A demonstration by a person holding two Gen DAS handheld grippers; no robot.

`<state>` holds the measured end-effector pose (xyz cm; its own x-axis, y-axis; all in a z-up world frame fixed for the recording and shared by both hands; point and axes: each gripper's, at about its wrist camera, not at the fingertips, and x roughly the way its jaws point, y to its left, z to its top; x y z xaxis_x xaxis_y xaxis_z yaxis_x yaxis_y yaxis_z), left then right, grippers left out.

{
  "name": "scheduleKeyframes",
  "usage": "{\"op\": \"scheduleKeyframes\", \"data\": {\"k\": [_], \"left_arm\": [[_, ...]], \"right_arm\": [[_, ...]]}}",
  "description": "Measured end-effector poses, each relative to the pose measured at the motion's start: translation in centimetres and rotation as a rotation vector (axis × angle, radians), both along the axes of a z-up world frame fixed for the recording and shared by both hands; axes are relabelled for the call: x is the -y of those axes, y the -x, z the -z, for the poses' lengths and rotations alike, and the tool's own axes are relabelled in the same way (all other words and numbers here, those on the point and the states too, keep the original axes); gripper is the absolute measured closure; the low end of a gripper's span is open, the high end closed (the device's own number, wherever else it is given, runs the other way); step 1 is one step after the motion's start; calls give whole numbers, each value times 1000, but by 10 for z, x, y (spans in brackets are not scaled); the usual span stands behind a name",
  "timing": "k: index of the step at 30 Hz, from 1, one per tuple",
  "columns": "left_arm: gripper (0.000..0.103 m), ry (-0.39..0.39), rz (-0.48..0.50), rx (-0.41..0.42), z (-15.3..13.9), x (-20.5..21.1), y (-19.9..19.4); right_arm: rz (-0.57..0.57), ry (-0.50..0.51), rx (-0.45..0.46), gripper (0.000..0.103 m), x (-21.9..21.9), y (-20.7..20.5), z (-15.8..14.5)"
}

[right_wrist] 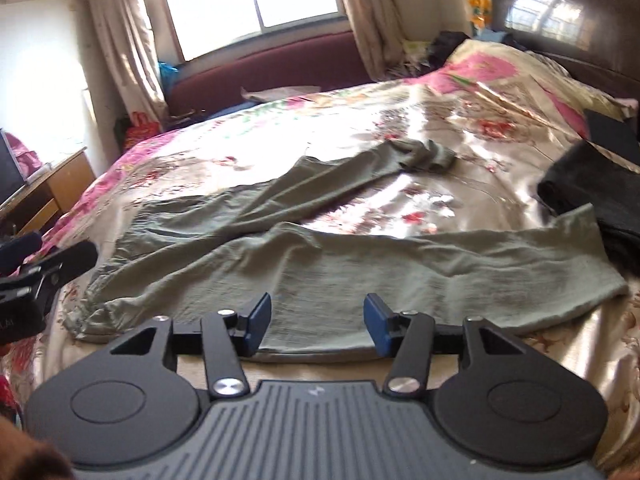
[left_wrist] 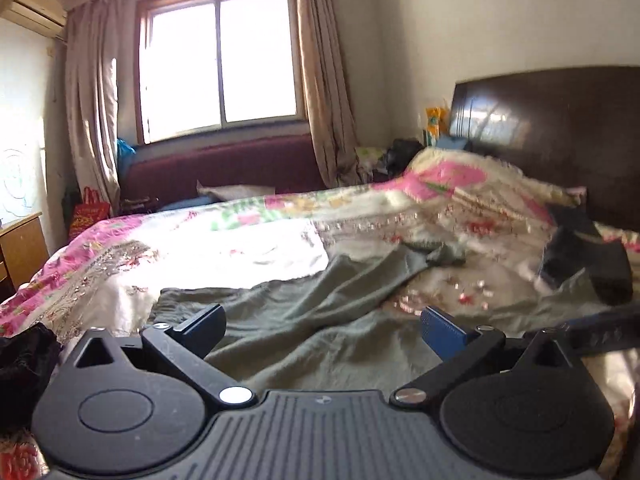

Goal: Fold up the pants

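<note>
Grey-green pants (right_wrist: 280,240) lie spread on the floral bedspread (right_wrist: 240,140), waist at the left, two legs splayed apart toward the right. The far leg ends in a bunched cuff (right_wrist: 428,156). The near leg reaches a cuff (right_wrist: 592,264) by dark clothes. My right gripper (right_wrist: 318,320) is open, just above the near edge of the near leg. My left gripper (left_wrist: 324,324) is open wide, low over the pants (left_wrist: 320,312) near the waist. It also shows at the left edge of the right wrist view (right_wrist: 48,272).
A pile of dark clothes (right_wrist: 592,200) lies at the right by the near cuff. A dark headboard (left_wrist: 560,132) stands at the right, a maroon sofa (left_wrist: 224,168) beyond the bed under the window. A wooden desk (right_wrist: 48,196) stands left. Dark fabric (left_wrist: 24,360) lies at the left.
</note>
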<state>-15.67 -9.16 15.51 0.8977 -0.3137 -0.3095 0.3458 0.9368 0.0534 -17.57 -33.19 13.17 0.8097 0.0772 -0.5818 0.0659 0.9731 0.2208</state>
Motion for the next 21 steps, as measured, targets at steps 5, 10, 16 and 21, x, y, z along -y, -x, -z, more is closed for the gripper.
{"op": "scheduleKeyframes", "data": {"k": [5,10,16,21], "left_arm": [[0,-75,-92,-36,11,5,2],[0,-52,-118,-108,25,5,1],[0,-65,-115,-229,46,14,-1],[0,-63,-114,-257,53,18,2]], "right_arm": [[-29,36,-12,49,-20,12,5],[-40,50,-32,49,-23,26,15],[-26,4,-61,49,-26,27,26],[-17,22,-62,47,-31,27,29]]}}
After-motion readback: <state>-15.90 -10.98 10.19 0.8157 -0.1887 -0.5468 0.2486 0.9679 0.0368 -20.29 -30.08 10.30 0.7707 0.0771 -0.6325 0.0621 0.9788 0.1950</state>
